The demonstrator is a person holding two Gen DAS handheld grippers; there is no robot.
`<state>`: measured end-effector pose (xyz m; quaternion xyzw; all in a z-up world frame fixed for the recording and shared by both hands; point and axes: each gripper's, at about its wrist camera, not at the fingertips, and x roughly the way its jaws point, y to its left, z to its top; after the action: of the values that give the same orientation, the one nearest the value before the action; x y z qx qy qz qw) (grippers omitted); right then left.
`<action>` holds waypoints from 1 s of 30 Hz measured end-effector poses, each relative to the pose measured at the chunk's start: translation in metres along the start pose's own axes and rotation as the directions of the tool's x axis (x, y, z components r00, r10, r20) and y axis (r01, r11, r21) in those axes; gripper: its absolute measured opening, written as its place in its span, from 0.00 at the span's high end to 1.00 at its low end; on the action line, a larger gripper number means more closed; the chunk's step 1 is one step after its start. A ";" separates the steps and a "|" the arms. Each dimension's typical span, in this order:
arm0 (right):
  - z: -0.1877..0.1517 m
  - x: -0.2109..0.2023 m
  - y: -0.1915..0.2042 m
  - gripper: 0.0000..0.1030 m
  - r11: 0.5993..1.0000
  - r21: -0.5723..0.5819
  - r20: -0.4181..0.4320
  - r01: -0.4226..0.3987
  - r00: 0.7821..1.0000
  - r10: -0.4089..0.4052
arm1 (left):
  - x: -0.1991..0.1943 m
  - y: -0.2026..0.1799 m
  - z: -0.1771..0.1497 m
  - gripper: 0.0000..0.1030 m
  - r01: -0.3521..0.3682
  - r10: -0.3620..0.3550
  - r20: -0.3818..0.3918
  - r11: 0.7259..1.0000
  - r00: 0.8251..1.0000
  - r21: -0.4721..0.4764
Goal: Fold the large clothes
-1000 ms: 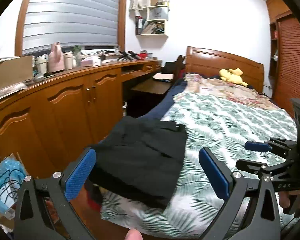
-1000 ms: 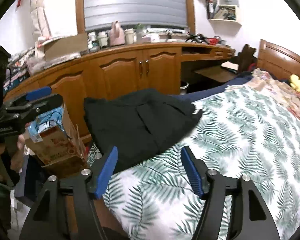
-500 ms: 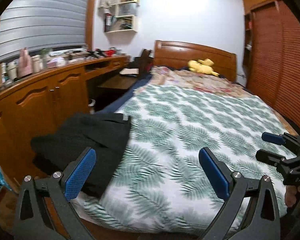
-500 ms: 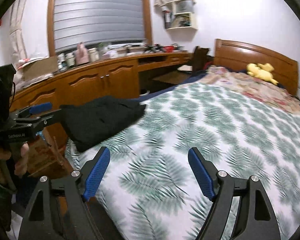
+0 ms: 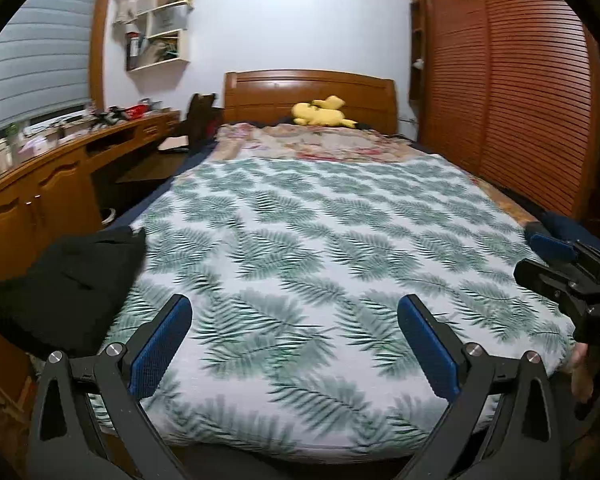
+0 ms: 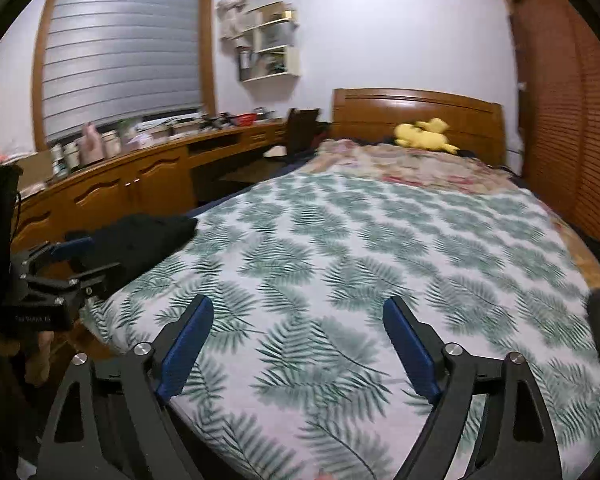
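Left gripper (image 5: 294, 346) and right gripper (image 6: 298, 346), both wide and empty, angle down over the bed (image 5: 320, 240), right just widened

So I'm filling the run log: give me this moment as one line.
left gripper: open, empty | right gripper: open, empty, jaws just widening | black garment: folded, bed's left corner | leaf-print bedspread: bare ahead

clothes (image 5: 66, 276) on bed's (image 5: 300, 240) left edge

Black garment (image 5: 64, 280) partly cut off, blurred
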<state>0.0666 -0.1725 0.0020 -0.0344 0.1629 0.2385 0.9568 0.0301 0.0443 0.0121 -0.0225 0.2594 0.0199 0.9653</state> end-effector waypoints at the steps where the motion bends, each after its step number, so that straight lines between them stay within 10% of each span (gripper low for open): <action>1: -0.002 -0.012 -0.004 0.14 1.000 0.015 0.012 0.025 1.000 -0.025 | -0.001 -0.010 0.002 0.00 0.018 -0.018 0.004 1.000 1.000 0.008; 12: -0.006 -0.095 -0.007 0.14 0.978 0.122 0.093 0.171 0.979 -0.183 | -0.028 -0.063 0.023 0.00 0.088 -0.091 0.069 0.995 0.994 0.044; 30: -0.017 -0.080 0.000 0.14 0.973 0.143 0.114 0.180 0.974 -0.197 | -0.042 -0.071 0.027 0.00 0.065 -0.070 0.101 0.997 0.992 0.051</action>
<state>-0.0049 -0.2108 0.0125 0.0289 0.1128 0.1366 0.9838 0.0106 -0.0266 0.0594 -0.0072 0.2090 -0.0176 0.9777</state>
